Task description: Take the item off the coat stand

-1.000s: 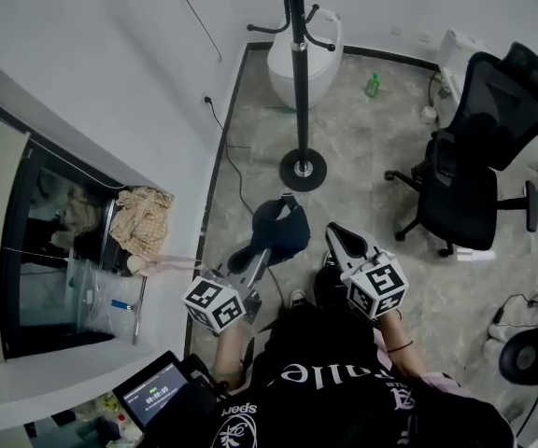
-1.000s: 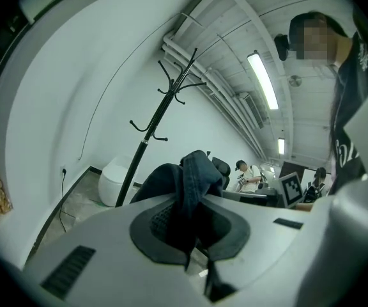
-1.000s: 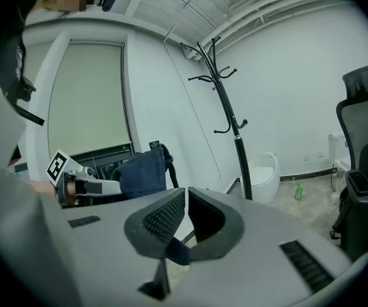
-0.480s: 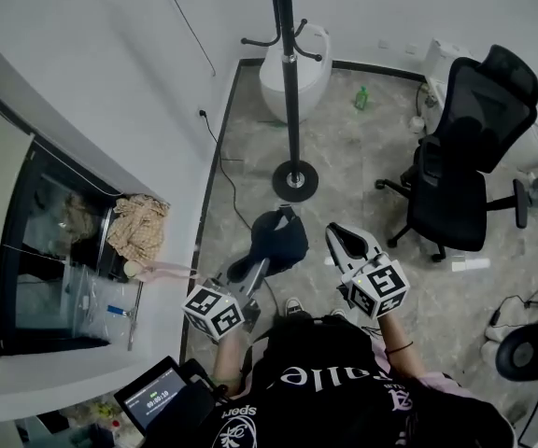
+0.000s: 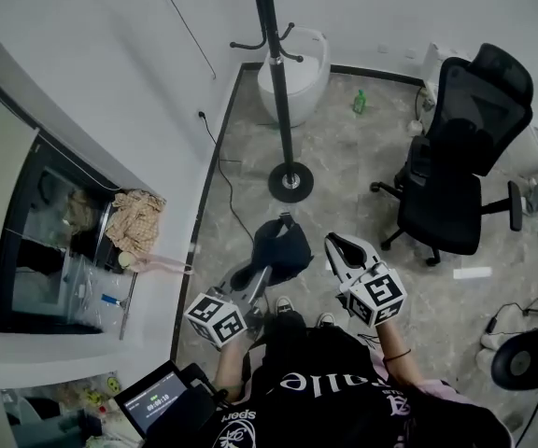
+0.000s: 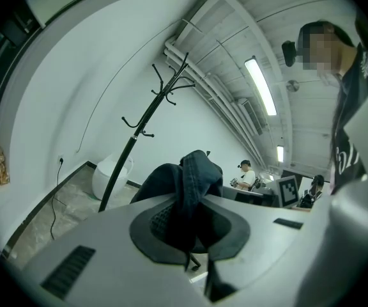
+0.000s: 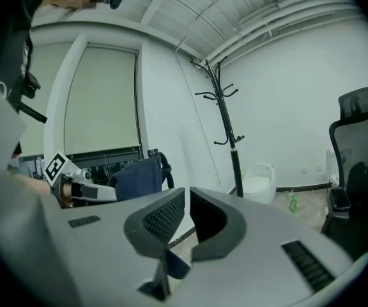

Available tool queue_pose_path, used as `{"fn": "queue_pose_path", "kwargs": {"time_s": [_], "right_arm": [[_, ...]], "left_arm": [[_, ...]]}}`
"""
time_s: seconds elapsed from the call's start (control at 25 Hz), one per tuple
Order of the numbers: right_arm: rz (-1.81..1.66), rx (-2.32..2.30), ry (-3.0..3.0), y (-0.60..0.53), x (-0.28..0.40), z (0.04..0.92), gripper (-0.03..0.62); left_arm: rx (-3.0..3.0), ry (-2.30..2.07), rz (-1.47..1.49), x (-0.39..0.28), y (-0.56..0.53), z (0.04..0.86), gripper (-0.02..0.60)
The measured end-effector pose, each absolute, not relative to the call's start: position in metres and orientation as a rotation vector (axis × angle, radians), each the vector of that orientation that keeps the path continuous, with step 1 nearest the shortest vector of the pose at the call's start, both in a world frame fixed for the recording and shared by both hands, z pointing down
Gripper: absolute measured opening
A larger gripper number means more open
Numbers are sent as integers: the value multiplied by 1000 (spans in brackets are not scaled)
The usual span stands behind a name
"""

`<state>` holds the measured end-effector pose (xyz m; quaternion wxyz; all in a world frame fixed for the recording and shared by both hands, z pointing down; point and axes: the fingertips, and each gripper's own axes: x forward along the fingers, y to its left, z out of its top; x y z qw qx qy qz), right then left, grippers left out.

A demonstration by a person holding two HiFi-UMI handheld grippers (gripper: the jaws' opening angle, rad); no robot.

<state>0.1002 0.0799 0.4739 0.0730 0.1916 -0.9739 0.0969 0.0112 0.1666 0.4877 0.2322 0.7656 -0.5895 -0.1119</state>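
In the head view, the left gripper (image 5: pixel 267 267) is clamping a dark blue fabric item (image 5: pixel 281 244), which is hanging just above the stone floor (image 5: pixel 344 157) in front of the person (image 5: pixel 325 390) and well clear of the coat stand (image 5: pixel 274 73). The stand is rising bare from its round base near the wall, with a white round bin (image 5: pixel 297 73) sitting behind it and a small green bottle (image 5: pixel 360 103) standing to one side. The right gripper (image 5: pixel 337 244) is hovering beside the item without touching it, and a black office chair (image 5: pixel 460 147) is standing off to the right. In the left gripper view, the jaws are pressing tightly on a fold of the dark blue fabric, which is bunching up and spilling over their tips; the stand's hooked top (image 6: pixel 165 91) is showing empty against the white wall beyond, and a seated person (image 6: pixel 245 171) is showing far in the background. In the right gripper view, the jaws are sitting drawn together at the tips with nothing between them, pointing toward the coat stand, while the left gripper is showing at the left edge with the blue item drooping from it.
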Motion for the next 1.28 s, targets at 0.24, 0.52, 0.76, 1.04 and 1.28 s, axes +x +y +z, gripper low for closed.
{"fn": "queue_pose_path", "kwargs": {"time_s": [0.24,0.52,0.76,1.04,1.28], "right_arm": [[310,533,-2935,90,131,474,19],[327,510,-2948,100,149,474,19],[320,493,-2946,104,155,476,18],[321,496,-2941,102,153,477,18],[310,489,-2947,97,145,474,19]], "left_arm": [[2070,-1645,-295,45,181,489,18],[2049,-1661,-293,66,195,489,18],[2043,-1677,-305,72,202,488,18],[2035,-1694,-314,65,202,487,18],[2038,-1690,-332,56,198,484,18]]}}
